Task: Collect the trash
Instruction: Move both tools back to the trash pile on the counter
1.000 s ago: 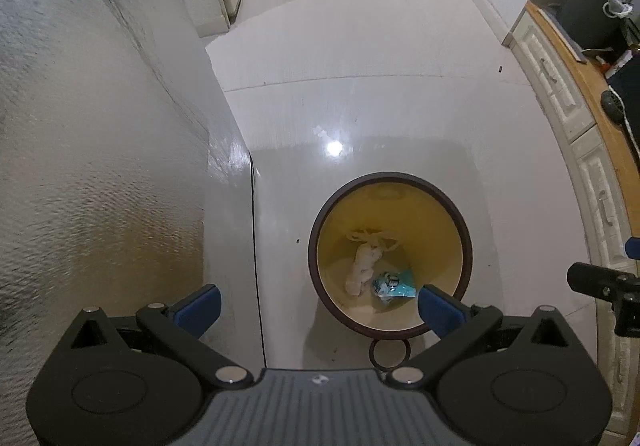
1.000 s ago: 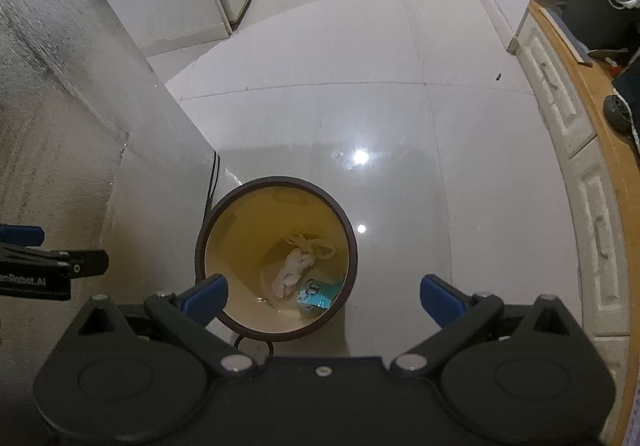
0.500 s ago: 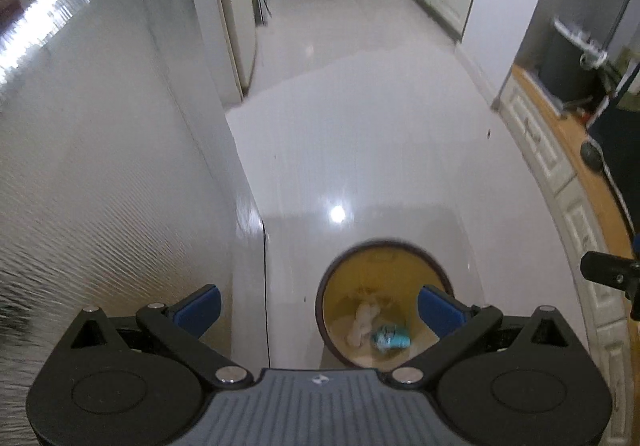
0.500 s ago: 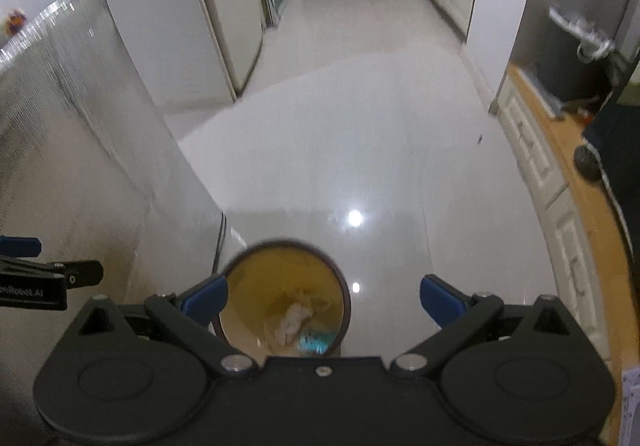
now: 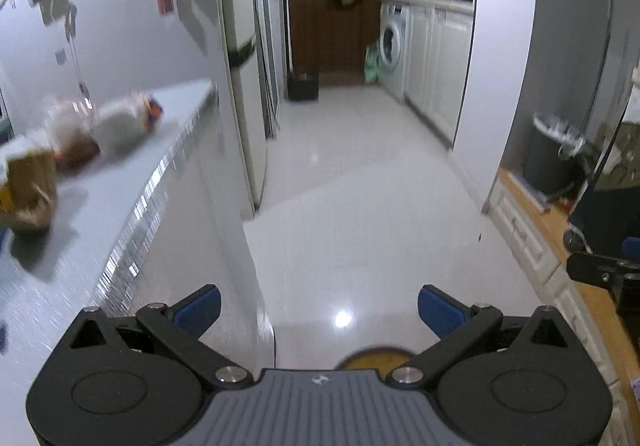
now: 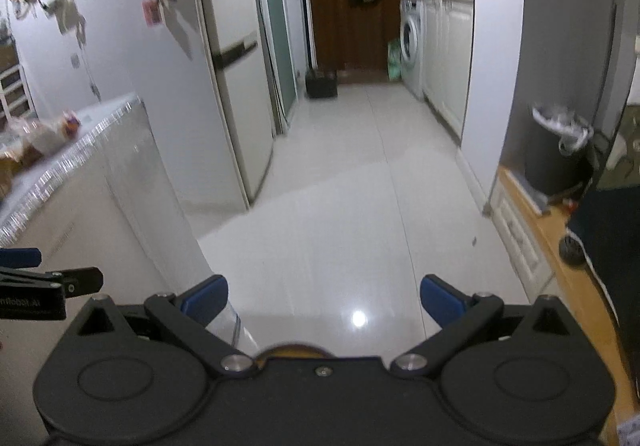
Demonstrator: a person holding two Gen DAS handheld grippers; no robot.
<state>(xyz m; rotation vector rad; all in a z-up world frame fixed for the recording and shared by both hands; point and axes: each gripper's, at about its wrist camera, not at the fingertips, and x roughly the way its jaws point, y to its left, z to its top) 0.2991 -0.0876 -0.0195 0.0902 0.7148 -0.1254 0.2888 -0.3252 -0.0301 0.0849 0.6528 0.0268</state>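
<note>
Right gripper (image 6: 323, 300) gaping empty over glossy floor (image 6: 352, 214), bin rim (image 6: 290, 351) peeking below, blurred clutter (image 6: 36, 142) sitting on counter (image 6: 80, 150)

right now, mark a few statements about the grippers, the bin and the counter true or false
1. Both grippers are open and empty. True: the left gripper and right gripper have jaws spread with nothing between them.
2. The yellow bin stands fully in view, centre frame. False: only a sliver of the yellow bin shows above the gripper body.
3. The counter on the left is bare. False: blurred packaged items lie on the counter.
4. A washing machine stands at the far end of the corridor. True: the washing machine is on the right side.
5. The floor is dark carpet. False: the floor is glossy pale tile.
</note>
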